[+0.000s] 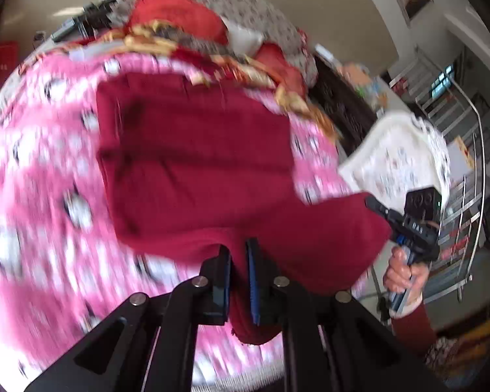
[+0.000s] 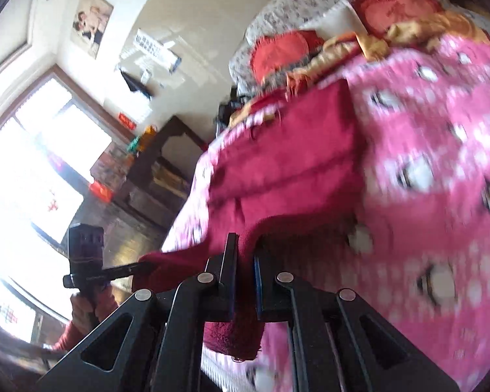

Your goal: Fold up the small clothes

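Both grippers, left (image 1: 240,254) and right (image 2: 245,254), pinch a red garment (image 1: 196,163) over the pink blanket (image 1: 39,176), red pillows (image 1: 179,13) at twelve o'clock, stairs (image 1: 454,150) at three.

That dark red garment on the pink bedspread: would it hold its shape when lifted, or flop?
Probably flop: the dark red garment sags between the left gripper and right gripper. Likely light and not slippery, since thin pinches hold it.

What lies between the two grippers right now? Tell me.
A lifted edge of the dark red garment spans between the left gripper and right gripper, each clamped on it; both wrist views show it.
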A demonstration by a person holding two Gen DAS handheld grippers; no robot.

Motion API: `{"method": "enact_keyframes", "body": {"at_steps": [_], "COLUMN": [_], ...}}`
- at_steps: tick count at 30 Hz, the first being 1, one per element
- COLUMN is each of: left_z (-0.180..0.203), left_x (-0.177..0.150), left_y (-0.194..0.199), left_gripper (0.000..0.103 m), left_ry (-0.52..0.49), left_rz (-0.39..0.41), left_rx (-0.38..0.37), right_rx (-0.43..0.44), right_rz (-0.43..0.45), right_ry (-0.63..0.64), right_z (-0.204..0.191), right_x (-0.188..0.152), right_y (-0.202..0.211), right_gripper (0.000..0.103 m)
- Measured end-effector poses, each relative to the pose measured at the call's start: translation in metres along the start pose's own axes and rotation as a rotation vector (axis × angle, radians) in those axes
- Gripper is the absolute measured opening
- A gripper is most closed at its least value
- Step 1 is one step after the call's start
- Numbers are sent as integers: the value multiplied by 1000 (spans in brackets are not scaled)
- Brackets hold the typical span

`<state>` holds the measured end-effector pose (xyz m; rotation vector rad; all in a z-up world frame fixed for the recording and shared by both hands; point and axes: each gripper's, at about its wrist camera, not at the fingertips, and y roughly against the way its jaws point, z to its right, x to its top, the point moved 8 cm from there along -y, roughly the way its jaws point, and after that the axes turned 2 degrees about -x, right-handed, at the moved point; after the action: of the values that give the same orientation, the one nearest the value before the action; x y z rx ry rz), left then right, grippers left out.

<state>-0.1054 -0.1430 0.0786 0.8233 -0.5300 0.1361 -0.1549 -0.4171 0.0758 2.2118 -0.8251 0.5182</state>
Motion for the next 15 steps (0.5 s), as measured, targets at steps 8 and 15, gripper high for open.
{"method": "enact_keyframes", "body": {"at_steps": [8,15], "left_z": [-71,-148], "left_x": [118,161], "left_y": [-30,-82], "left_gripper": [8,8], "left_ry": [102,233], "left_rz": [117,93], "left_rx": [92,208], "right_rx": [-71,-214], "right_rz": [30,-8], "right_ry": [-97,-222], "right_z": [37,101], "right_x": [105,155], "right_y": [-82,-165], "right_gripper": [0,0]}}
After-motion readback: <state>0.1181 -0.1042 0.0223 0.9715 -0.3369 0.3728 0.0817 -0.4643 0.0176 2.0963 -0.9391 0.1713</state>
